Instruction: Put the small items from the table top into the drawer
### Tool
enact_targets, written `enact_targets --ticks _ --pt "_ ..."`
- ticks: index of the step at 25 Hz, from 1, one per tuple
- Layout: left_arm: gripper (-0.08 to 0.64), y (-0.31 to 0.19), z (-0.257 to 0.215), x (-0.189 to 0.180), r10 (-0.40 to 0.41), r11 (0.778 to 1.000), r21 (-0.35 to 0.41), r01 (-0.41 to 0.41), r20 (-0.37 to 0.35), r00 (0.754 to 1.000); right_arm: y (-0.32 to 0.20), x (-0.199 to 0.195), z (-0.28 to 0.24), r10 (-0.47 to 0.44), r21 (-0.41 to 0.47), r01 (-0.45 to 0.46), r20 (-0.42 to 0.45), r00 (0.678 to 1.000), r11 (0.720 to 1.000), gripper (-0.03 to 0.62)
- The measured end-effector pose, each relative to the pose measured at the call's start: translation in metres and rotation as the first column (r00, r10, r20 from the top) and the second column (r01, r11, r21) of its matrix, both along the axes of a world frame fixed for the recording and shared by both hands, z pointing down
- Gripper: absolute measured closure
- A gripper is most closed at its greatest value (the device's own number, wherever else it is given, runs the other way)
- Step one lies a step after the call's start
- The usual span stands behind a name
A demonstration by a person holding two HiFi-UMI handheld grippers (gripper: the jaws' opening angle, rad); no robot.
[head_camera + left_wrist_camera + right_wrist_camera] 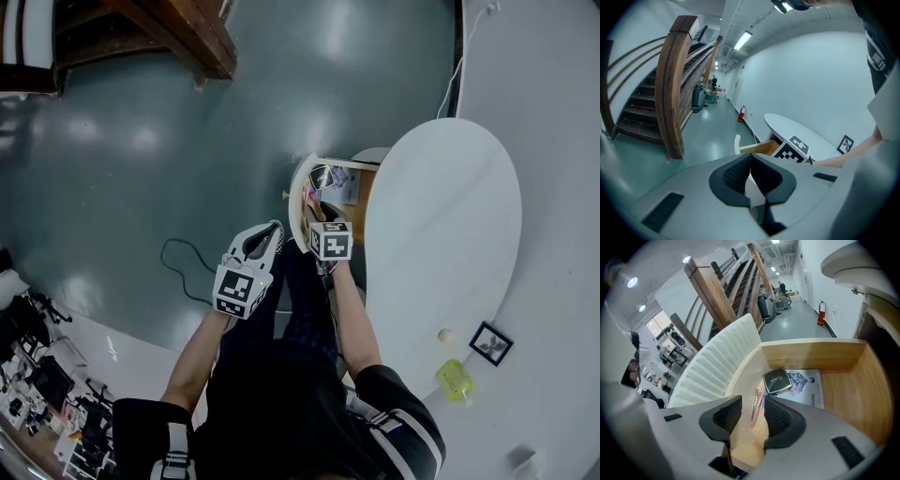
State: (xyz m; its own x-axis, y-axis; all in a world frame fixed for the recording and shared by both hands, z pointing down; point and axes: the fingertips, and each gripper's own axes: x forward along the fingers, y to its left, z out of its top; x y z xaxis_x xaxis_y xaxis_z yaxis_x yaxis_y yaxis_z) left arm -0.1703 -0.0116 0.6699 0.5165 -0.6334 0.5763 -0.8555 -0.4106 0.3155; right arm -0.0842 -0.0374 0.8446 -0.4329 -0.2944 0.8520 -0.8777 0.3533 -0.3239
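Teal floor (pixel 141 141) around the open wooden drawer (pixel 811 355): right gripper (pixel 752 401) jaws parted over a slim pink clip (pixel 758 401); left gripper (pixel 750 161), at eight o'clock, jaws closed, empty.

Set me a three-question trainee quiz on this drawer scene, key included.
1. True or false: the black square compact case lies inside the open wooden drawer.
2. Which thing sits on the white oval table? A) yellow translucent bottle B) red mug C) green sponge
3. Fill in: the right gripper's fingers stand ____ above the drawer.
Key: 1 true; 2 A; 3 apart.
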Motion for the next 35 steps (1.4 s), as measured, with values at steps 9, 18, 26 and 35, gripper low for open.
enact_targets --ticks 9,18,26,35 --pt "0.54 -0.001 -0.011 0.002 0.017 1.0 0.017 -0.017 0.0 1.0 -0.007 0.006 -0.019 0.018 0.032 -0.018 0.002 1.0 0.999 0.451" --pt "0.54 -0.007 -0.053 0.005 0.029 0.996 0.084 -0.029 0.007 1.0 -0.011 0.004 -0.076 0.013 0.132 -0.017 0.029 0.999 0.991 0.52" --pt "0.54 -0.006 -0.095 0.009 0.053 0.987 0.151 -0.053 0.004 0.999 -0.012 0.007 -0.146 -0.017 0.263 0.017 0.0 1.0 0.965 0.548" --pt "0.54 -0.011 -0.155 0.016 0.071 0.963 0.259 -0.069 0.003 0.997 -0.016 0.027 -0.242 0.039 0.416 -0.05 0.035 0.999 0.908 0.552"
